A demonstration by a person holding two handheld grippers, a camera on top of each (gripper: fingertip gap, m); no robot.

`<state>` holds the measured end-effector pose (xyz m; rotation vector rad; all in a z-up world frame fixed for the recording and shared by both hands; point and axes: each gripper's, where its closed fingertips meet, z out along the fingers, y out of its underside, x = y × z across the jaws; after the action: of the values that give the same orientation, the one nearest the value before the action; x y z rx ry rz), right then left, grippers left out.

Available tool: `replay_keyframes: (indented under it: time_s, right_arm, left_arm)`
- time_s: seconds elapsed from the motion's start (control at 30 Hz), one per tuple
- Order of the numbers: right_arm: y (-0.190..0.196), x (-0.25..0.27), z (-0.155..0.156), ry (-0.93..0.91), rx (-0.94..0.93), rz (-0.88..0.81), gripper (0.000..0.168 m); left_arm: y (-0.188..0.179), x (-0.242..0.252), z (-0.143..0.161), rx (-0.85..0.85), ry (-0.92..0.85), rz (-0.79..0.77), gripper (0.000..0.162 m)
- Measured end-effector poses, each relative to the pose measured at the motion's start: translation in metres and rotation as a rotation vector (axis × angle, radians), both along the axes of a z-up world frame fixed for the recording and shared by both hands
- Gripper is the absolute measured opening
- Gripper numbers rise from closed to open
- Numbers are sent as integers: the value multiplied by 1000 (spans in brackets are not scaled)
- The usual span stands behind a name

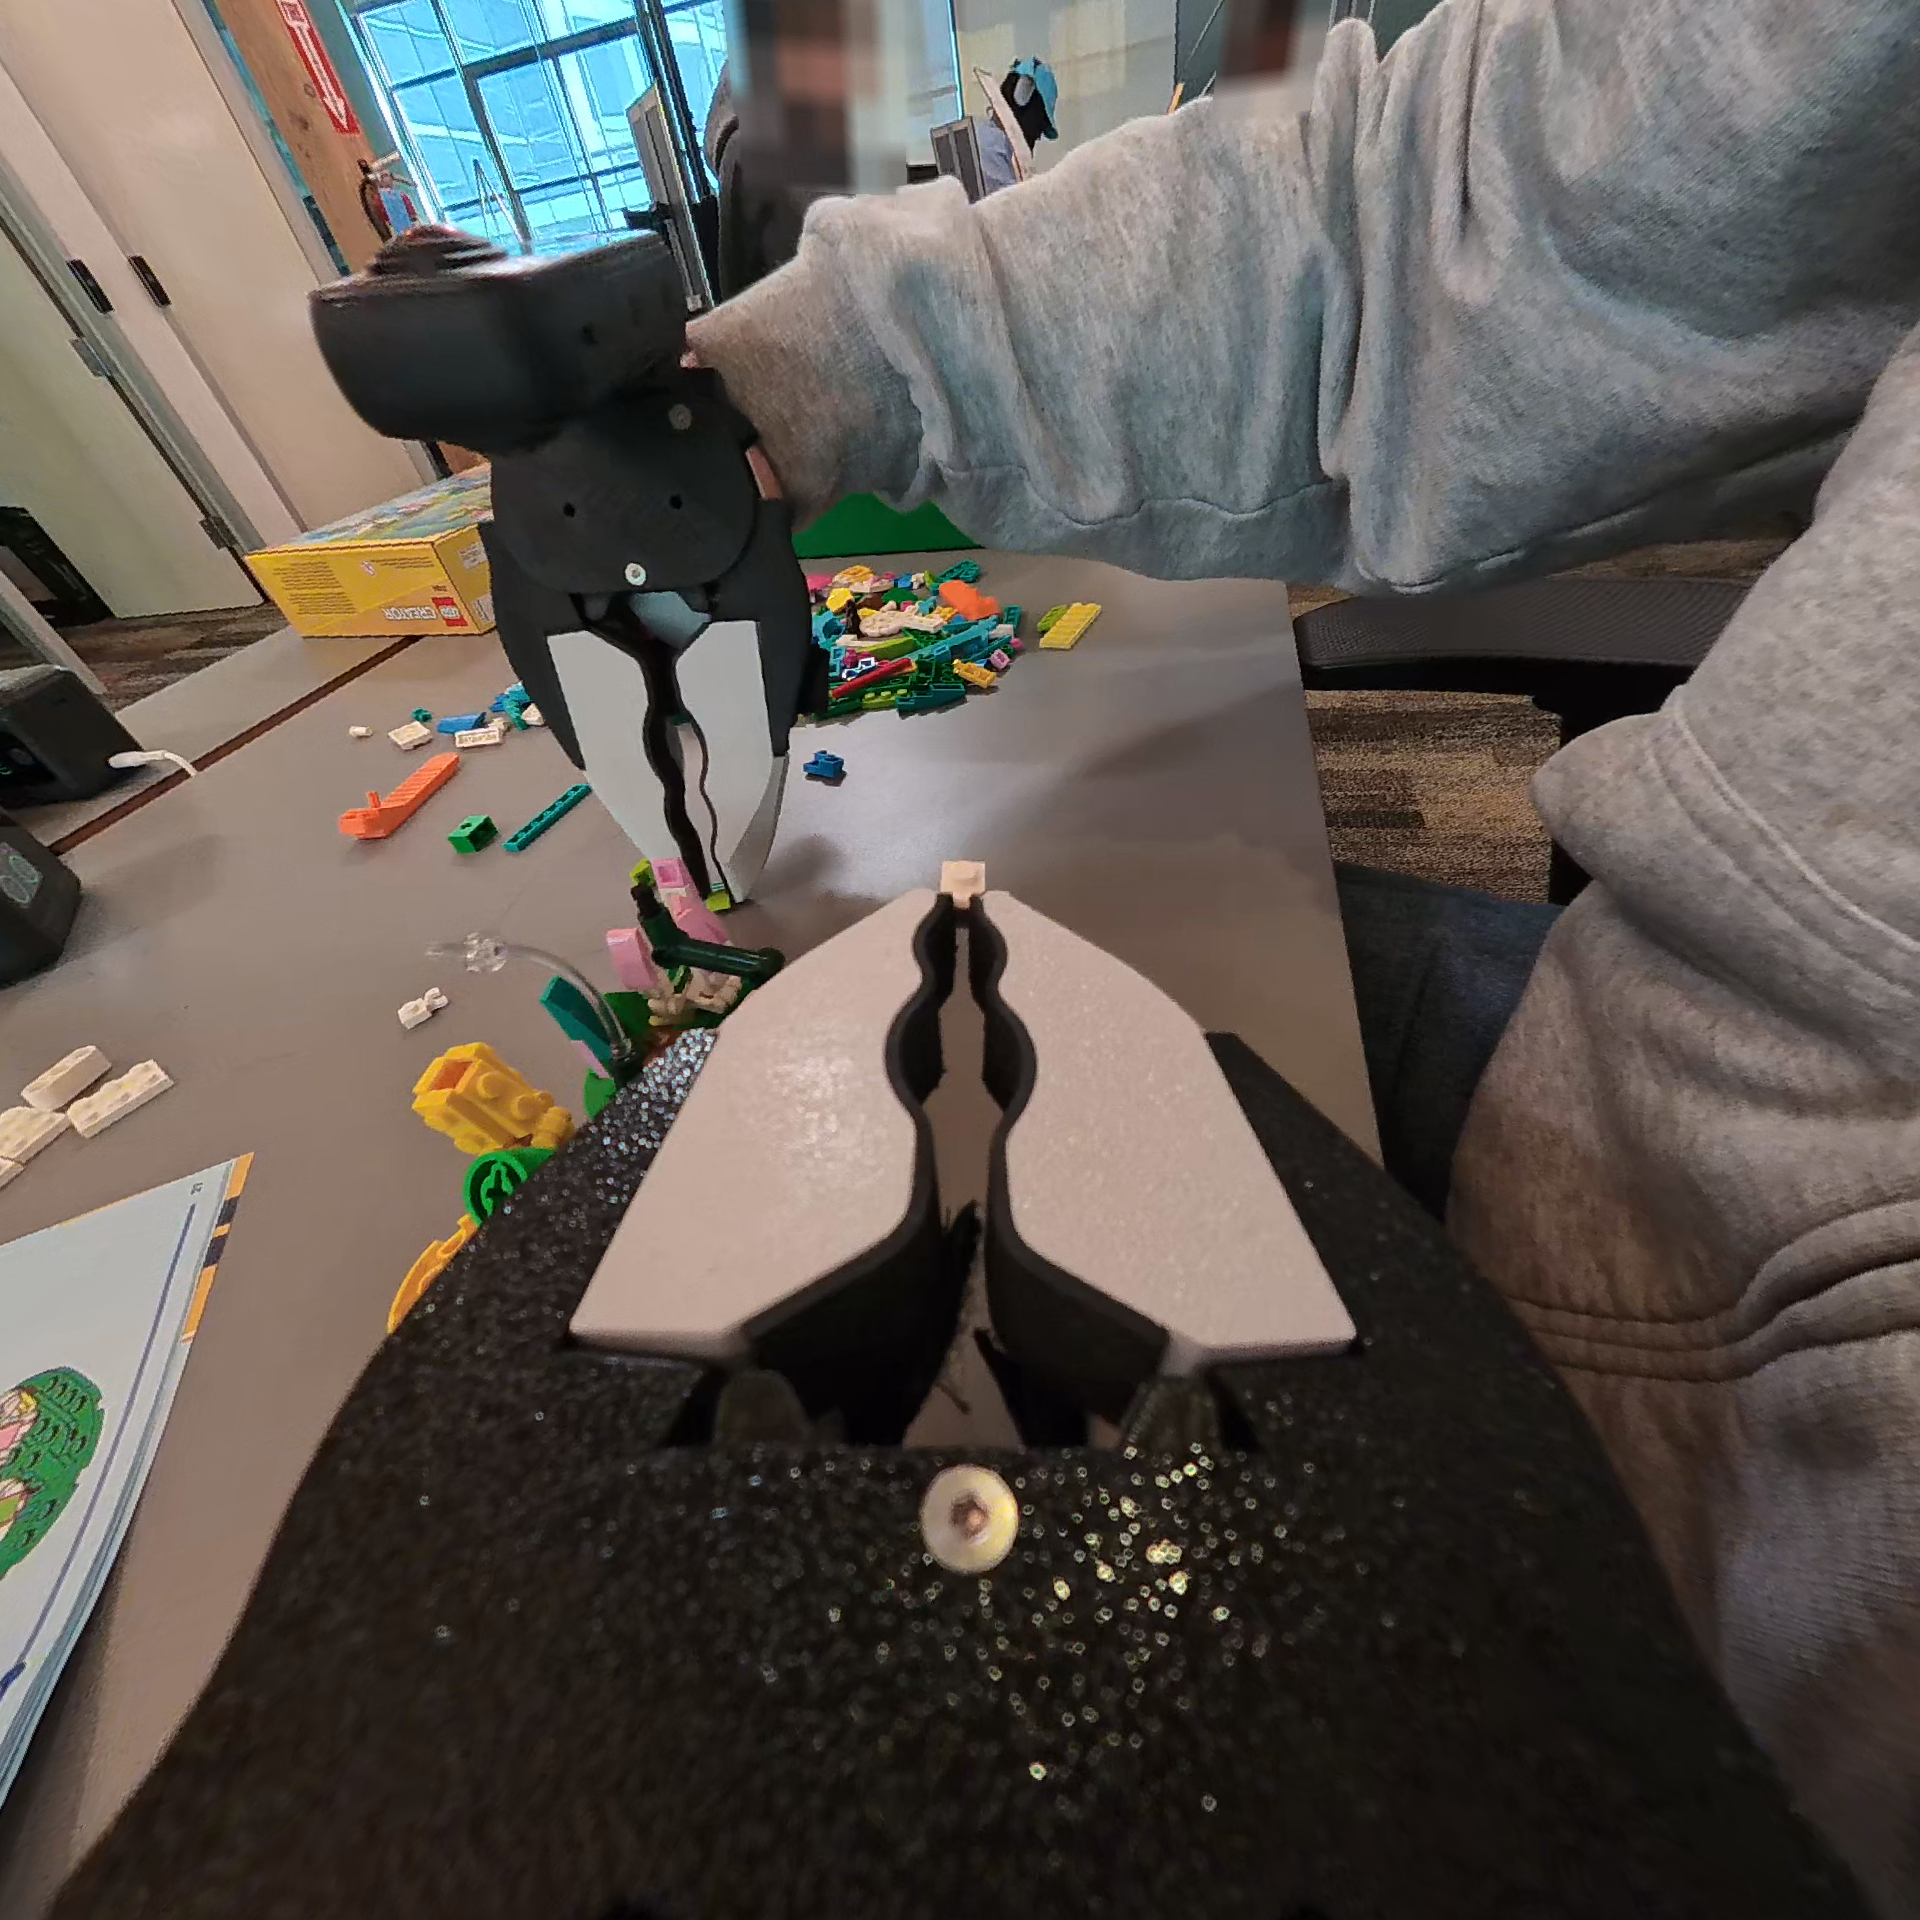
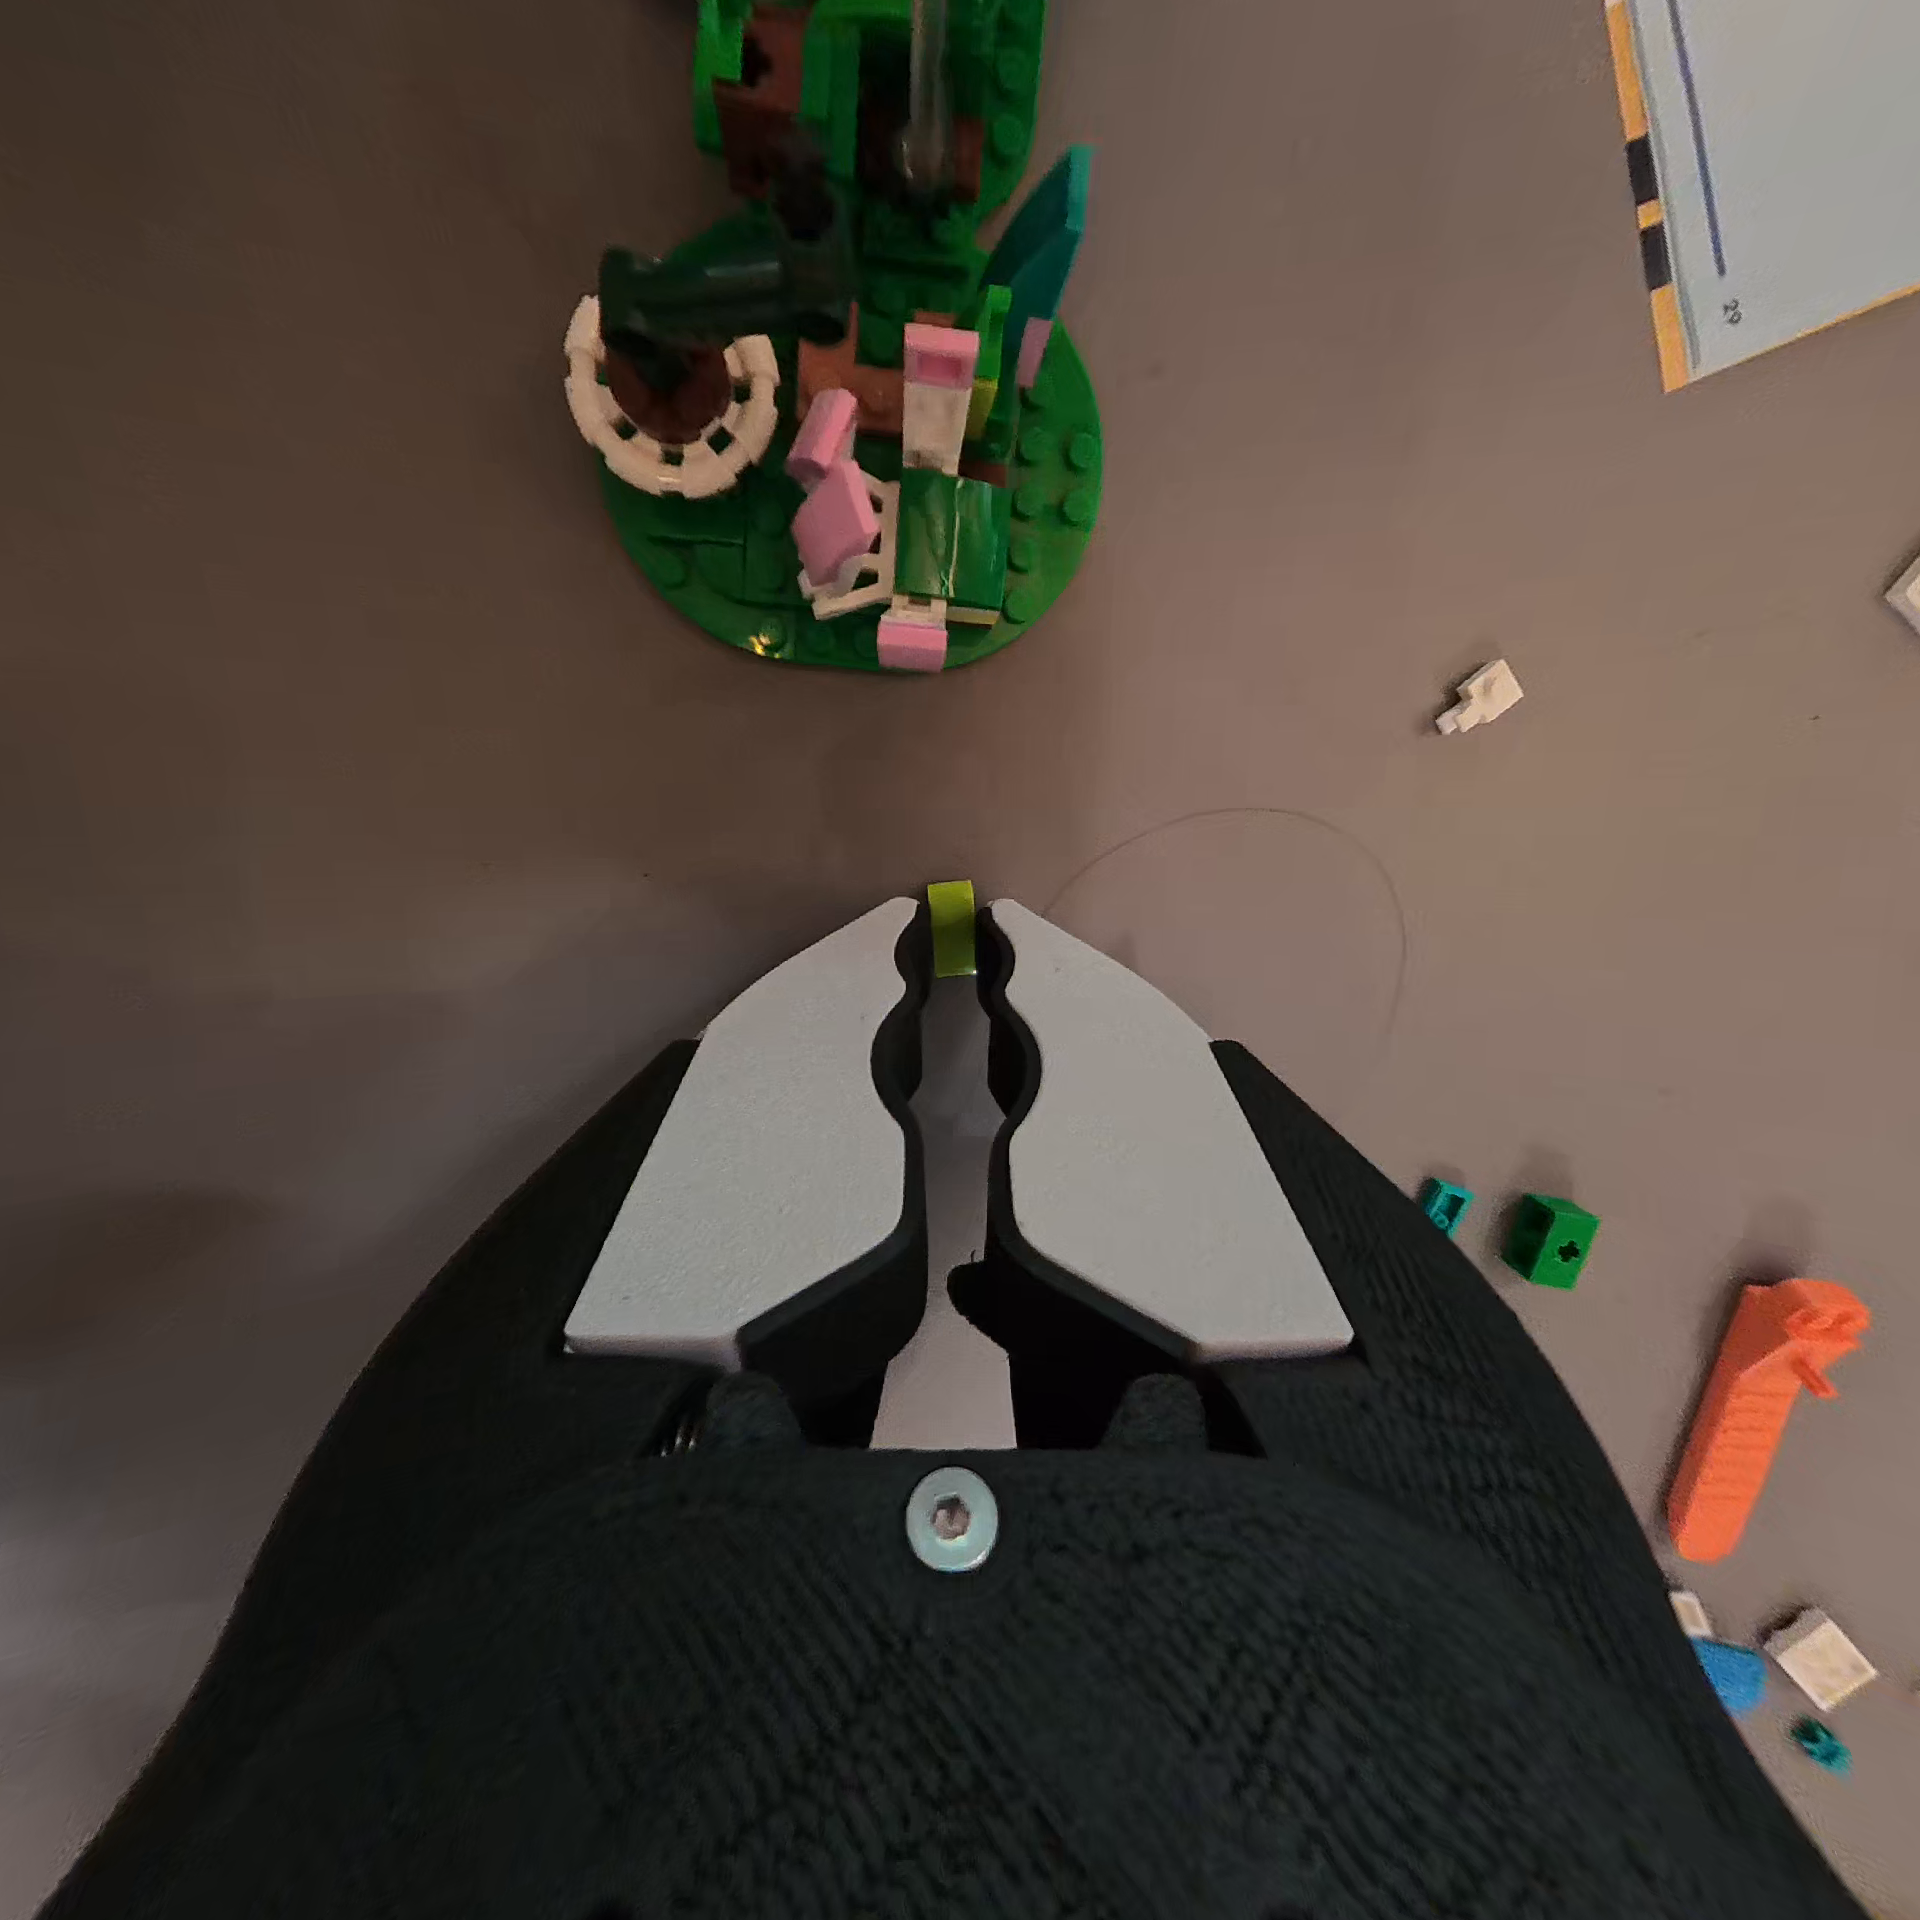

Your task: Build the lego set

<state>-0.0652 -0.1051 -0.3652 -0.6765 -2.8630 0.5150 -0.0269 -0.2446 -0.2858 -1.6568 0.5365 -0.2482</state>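
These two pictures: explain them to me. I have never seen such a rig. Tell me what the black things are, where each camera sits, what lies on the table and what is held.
A person holds a hand-held two-finger tool in each hand; each carries a camera looking along its fingers. The left wrist view shows the left tool pinching a small white piece, with the right tool farther off, pointing down. The right wrist view looks straight down from the right tool, which grips a lime piece. On the grey table stand a half-built green model, an orange brick separator, loose bricks, an instruction booklet and a yellow box.
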Motion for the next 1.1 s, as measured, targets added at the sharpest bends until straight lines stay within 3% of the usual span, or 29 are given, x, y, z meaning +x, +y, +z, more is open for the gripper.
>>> replay_keyframes:
  time_s: [1.1]
  right_arm:
    - [-25, 50, 15, 220, -63, -238, 7]
  left_arm:
    - [3, -6, -2, -8, -16, 36, 2]
